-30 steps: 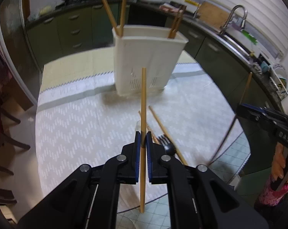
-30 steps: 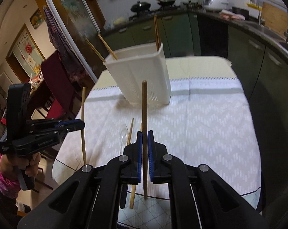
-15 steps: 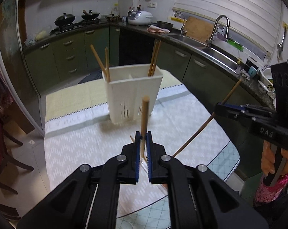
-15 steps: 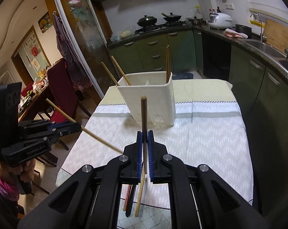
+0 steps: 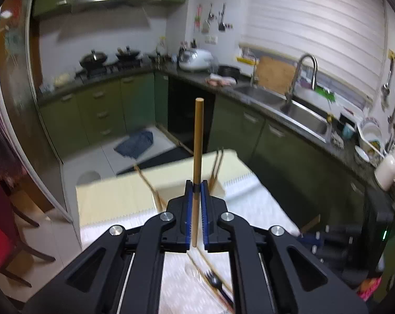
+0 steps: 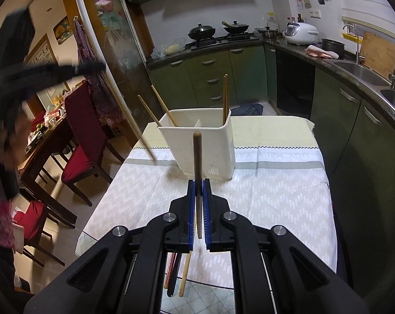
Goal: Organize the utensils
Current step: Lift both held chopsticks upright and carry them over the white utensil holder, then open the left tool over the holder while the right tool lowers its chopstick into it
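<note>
1. Chopstick (image 5: 198,141) stands upright, pinched in the left gripper (image 5: 196,187).
2. A second chopstick (image 6: 197,162) is clamped upright in the right gripper (image 6: 198,185).
3. The white utensil holder (image 6: 200,144) sits far on the table (image 6: 275,191), with chopsticks leaning in both compartments.
4. Loose utensils (image 6: 176,274) lie at the table's near edge.

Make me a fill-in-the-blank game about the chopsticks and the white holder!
Each tongs grips one ____.
The white holder stands on the ____.
In the right wrist view, a pair of chopsticks pokes out of the holder's ____ compartment.
The holder's color is ____.

Missing words: chopstick; table; right; white
</note>
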